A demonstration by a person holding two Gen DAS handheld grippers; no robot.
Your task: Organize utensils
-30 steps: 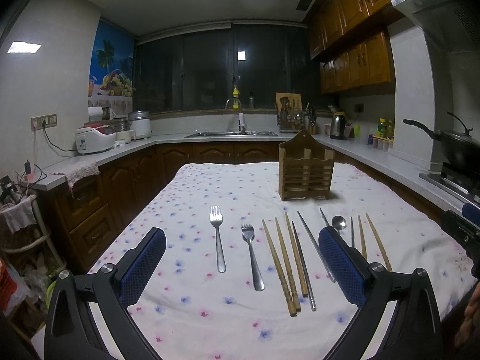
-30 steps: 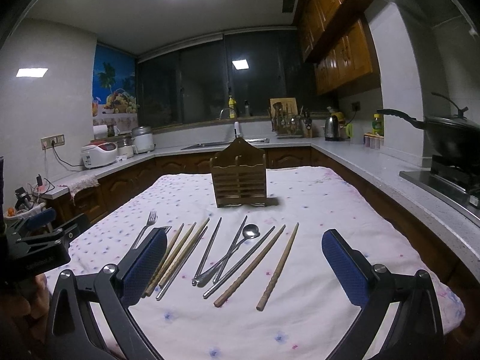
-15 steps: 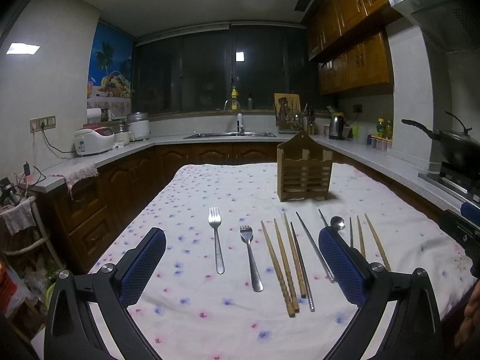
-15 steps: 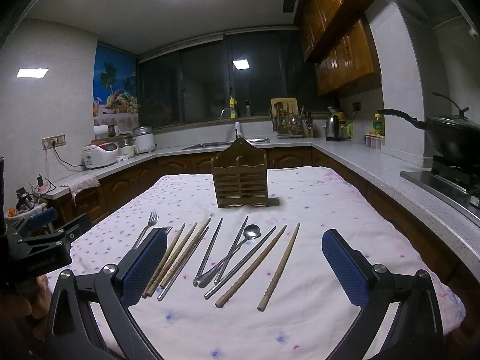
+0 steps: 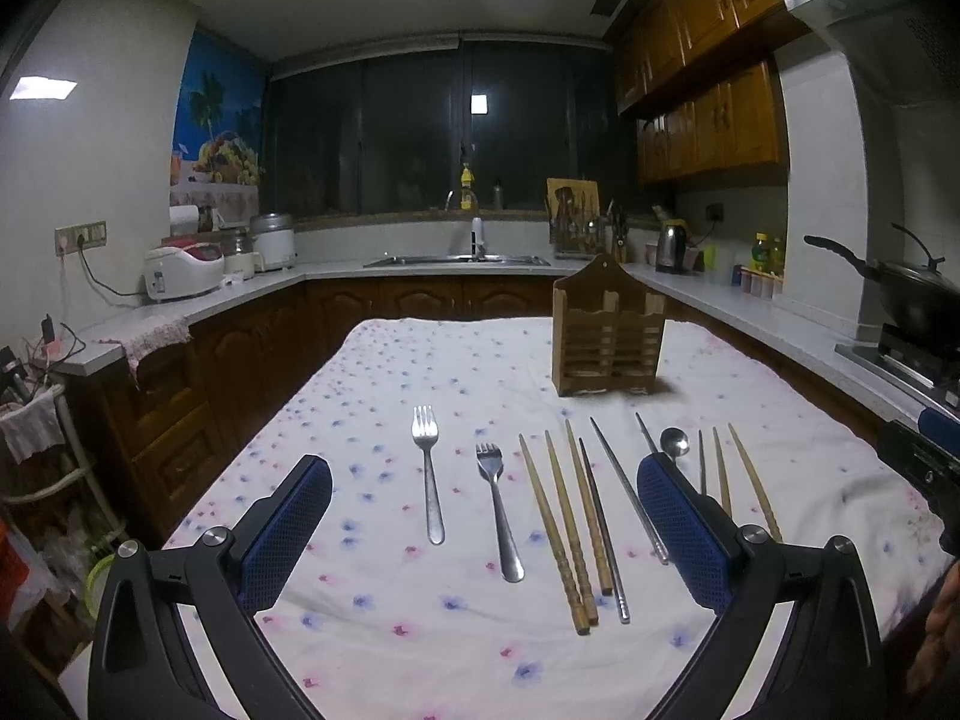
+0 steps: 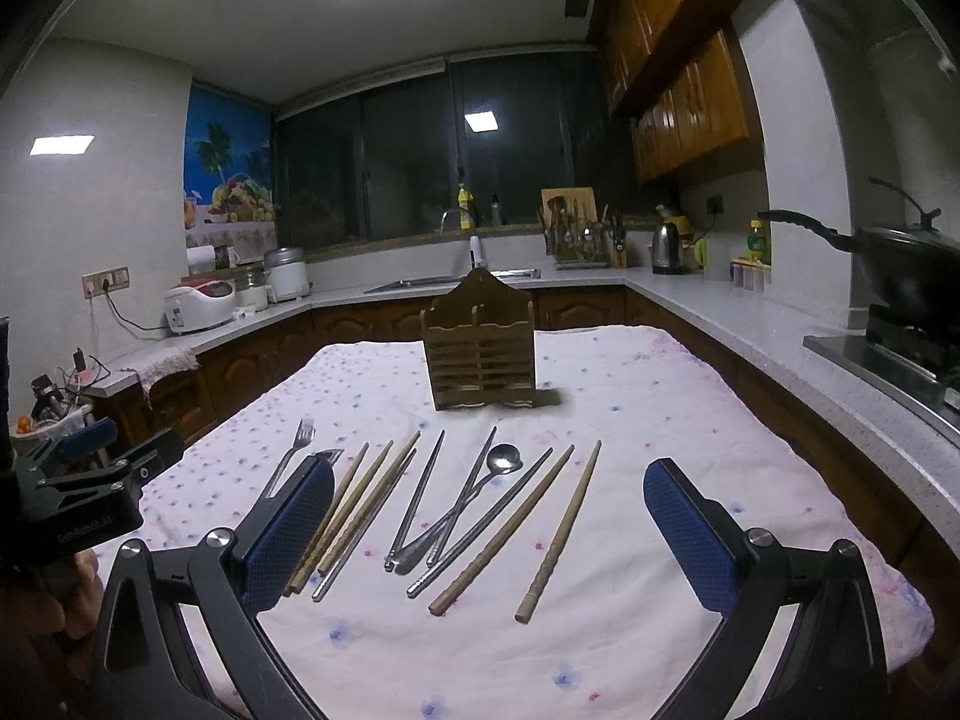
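A wooden utensil holder (image 5: 607, 336) (image 6: 478, 351) stands upright at the far middle of the floral tablecloth (image 5: 420, 372). In front of it lie two forks (image 5: 427, 468) (image 5: 498, 510), several wooden chopsticks (image 5: 561, 528) (image 6: 558, 534), several metal chopsticks (image 5: 627, 486) (image 6: 420, 492) and a metal spoon (image 5: 674, 443) (image 6: 503, 459). My left gripper (image 5: 483, 531) is open and empty, held above the near edge over the forks. My right gripper (image 6: 489, 531) is open and empty, above the chopsticks and spoon.
Kitchen counters ring the table: a rice cooker (image 5: 180, 273) on the left, a sink (image 5: 459, 260) at the back, a kettle (image 5: 671, 247) and a black wok (image 6: 906, 264) on the stove at right. The left gripper shows in the right wrist view (image 6: 90, 480).
Both grippers stay open. The left view has shifted slightly; utensils and holder lie as before.
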